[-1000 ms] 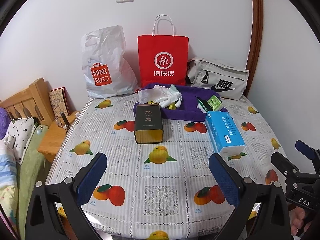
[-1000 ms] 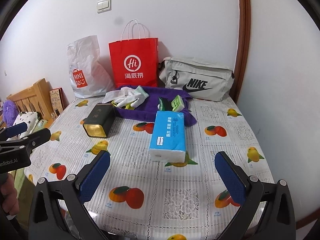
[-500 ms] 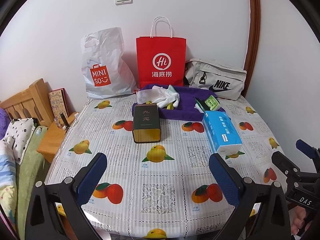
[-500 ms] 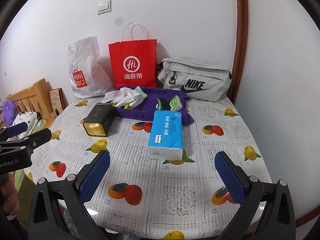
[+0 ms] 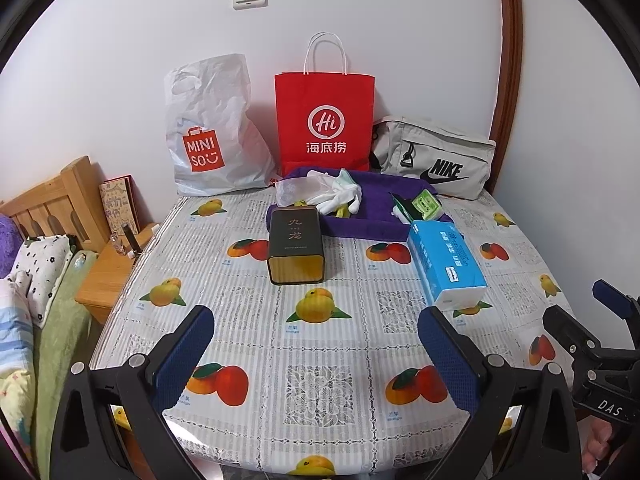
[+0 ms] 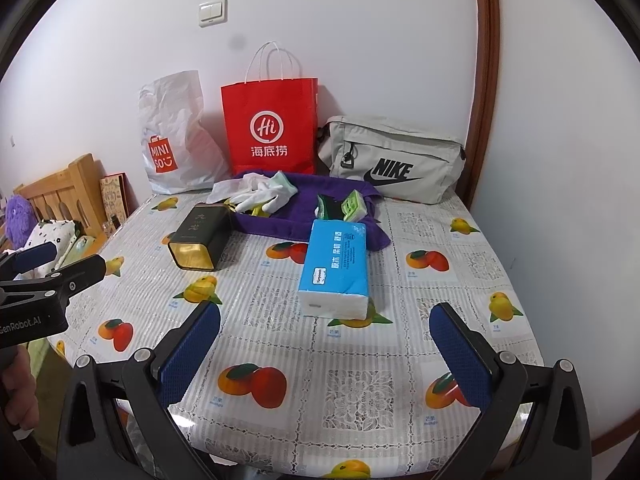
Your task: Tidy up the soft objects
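A purple cloth tray [image 5: 372,224] [image 6: 280,224] sits at the back of the table with white gloves [image 5: 338,196] [image 6: 262,194] and a green packet [image 5: 426,206] [image 6: 354,206] in it. A blue tissue pack [image 5: 446,266] [image 6: 336,268] lies in front of the tray. A dark tea tin [image 5: 295,250] [image 6: 200,242] lies on its side to the left. My left gripper [image 5: 316,354] and right gripper [image 6: 324,354] are both open and empty above the table's near edge.
A white Miniso bag [image 5: 212,128], a red paper bag [image 5: 324,120] and a grey Nike bag [image 5: 436,160] stand against the back wall. A wooden bedside stand [image 5: 108,276] and bedding [image 5: 36,280] lie left of the table. A white wall closes the right side.
Both grippers have drawn back slightly from the table, so more of its near edge shows. Nothing on the table has moved.
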Tool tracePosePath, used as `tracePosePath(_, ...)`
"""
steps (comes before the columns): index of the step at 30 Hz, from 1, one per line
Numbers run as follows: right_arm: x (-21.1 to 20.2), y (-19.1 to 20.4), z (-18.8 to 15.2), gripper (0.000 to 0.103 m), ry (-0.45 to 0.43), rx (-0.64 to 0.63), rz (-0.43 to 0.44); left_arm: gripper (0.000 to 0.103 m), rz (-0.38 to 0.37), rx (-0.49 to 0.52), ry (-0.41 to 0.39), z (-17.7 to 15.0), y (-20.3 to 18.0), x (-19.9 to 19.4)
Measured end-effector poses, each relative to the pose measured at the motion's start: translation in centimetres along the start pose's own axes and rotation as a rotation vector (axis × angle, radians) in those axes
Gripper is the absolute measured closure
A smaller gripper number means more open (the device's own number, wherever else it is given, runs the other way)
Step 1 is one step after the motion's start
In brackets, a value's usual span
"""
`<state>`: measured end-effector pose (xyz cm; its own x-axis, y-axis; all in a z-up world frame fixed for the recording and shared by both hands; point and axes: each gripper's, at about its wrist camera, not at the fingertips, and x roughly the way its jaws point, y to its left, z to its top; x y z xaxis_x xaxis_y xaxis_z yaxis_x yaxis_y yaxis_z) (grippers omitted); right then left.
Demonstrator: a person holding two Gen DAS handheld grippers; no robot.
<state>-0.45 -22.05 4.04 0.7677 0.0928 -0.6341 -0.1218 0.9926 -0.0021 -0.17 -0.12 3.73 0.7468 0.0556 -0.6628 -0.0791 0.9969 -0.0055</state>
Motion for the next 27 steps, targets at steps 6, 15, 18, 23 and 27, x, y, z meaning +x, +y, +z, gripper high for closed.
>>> tracePosePath(6,-0.04,0.05,-0.05,0.000,0.001,-0.001,-0.001,0.000,0.001,0.000,0.000,0.01,-0.06,0.01)
tracePosePath(15,0.06,0.04,-0.11,0.000,0.005,0.003,-0.001,0.000,0.001,0.000,0.000,0.01,-0.05,0.01)
tracePosePath(18,0.11,0.04,-0.11,0.000,0.003,0.004,-0.001,0.000,0.001,-0.007,0.000,0.03,0.01,0.04)
tracePosePath(23,0.16,0.15,-0.17,0.000,0.007,0.001,0.000,0.000,0.001,-0.007,0.004,0.01,0.00,0.10)
tracePosePath(27,0.16,0.25,-0.22,0.000,0.009,0.001,0.002,0.000,-0.001,-0.006,0.004,-0.01,0.04,0.09)
